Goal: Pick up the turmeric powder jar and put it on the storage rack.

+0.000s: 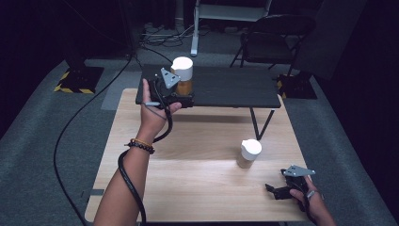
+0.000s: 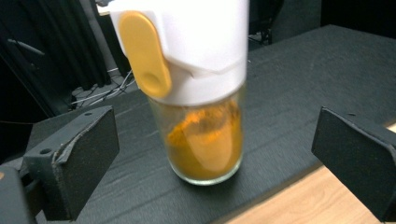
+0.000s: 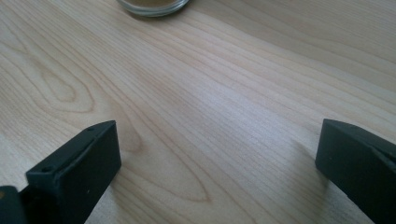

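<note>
A glass spice jar (image 1: 183, 75) with a white cap and orange powder stands on the black raised shelf (image 1: 235, 87) near its front left. My left gripper (image 1: 181, 96) is open just in front of it. In the left gripper view the jar (image 2: 203, 135) stands between and a little beyond the wide-apart jaws, touching neither; its cap has a yellow flip tab. A second white-capped jar (image 1: 248, 153) with tan contents stands on the wooden table (image 1: 188, 174). My right gripper (image 1: 275, 190) rests open near the table's front right; the jar's base (image 3: 152, 5) shows ahead of it.
The black shelf stands on legs along the table's far edge. A folding chair (image 1: 277, 33) and cables lie on the grey floor beyond. A black cable trails from my left gripper along the forearm. Bare wood lies between the two grippers.
</note>
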The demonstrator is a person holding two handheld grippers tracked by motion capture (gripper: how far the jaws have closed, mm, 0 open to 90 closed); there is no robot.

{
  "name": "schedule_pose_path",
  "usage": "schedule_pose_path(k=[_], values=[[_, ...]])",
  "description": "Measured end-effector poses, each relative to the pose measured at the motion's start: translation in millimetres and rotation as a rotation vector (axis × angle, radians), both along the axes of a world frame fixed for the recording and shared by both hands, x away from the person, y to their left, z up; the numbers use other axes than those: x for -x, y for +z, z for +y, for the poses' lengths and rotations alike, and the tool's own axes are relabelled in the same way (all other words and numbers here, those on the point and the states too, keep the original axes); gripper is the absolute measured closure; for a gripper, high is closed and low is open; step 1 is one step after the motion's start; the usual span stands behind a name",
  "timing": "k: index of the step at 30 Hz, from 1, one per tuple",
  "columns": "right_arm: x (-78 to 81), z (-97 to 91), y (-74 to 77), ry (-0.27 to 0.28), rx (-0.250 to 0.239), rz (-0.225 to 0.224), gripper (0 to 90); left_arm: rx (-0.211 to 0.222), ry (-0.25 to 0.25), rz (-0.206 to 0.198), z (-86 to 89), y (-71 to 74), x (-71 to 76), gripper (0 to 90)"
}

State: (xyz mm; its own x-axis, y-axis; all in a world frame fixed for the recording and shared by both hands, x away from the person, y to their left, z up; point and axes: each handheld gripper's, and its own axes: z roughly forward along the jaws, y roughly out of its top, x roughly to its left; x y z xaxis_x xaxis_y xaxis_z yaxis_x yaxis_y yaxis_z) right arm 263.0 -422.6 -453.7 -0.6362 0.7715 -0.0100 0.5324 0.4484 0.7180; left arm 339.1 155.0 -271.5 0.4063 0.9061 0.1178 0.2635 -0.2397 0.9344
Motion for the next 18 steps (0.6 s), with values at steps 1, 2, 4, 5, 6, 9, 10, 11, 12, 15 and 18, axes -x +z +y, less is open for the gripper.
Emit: schedule_pose_path(k=[1, 2, 4, 5, 6, 9, 10, 11, 12, 15, 18], values=[[0.0, 0.0, 0.0, 0.000, 0.000, 0.000, 0.0, -0.004, -0.004, -0.002, 0.2, -1.0, 2.0, 1.0], [0.0, 0.0, 0.0, 0.000, 0.000, 0.000, 0.0, -0.004, -0.004, -0.002, 0.2, -1.0, 2.0, 1.0], [0.0, 0.0, 0.0, 0.000, 0.000, 0.000, 0.0, -0.014, -0.021, -0.006, 0.8, -4.1, 7.4, 1.0], [0.0, 0.0, 0.0, 0.000, 0.000, 0.000, 0.0, -0.014, -0.021, -0.006, 0.8, -4.1, 7.4, 1.0], [0.0, 0.0, -0.1, 0.000, 0.000, 0.000, 0.0, -0.018, -0.028, -0.009, 0.3, -5.8, 10.2, 1.0], [0.0, 0.0, 0.0, 0.000, 0.000, -0.001, 0.0, -0.050, -0.041, -0.022, -2.5, -9.0, 16.6, 1.0], [0.0, 0.0, 0.0, 0.000, 0.000, 0.000, 0.0, -0.063, -0.054, -0.029, -3.4, -10.9, 21.4, 1.0], [0.0, 0.0, 0.0, 0.000, 0.000, 0.000, 0.0, -0.063, -0.054, -0.029, -3.4, -10.9, 21.4, 1.0], [0.0, 0.0, 0.0, 0.000, 0.000, 0.000, 0.0, -0.068, -0.059, -0.033, -4.1, -12.2, 23.8, 1.0], [-0.1, 0.0, 0.0, 0.000, 0.000, 0.000, 0.0, -0.079, -0.071, -0.036, -6.2, -15.2, 31.7, 1.0], [0.0, 0.0, 0.0, 0.001, 0.000, 0.000, 0.0, -0.107, -0.084, -0.051, -9.4, -20.4, 42.2, 1.0]])
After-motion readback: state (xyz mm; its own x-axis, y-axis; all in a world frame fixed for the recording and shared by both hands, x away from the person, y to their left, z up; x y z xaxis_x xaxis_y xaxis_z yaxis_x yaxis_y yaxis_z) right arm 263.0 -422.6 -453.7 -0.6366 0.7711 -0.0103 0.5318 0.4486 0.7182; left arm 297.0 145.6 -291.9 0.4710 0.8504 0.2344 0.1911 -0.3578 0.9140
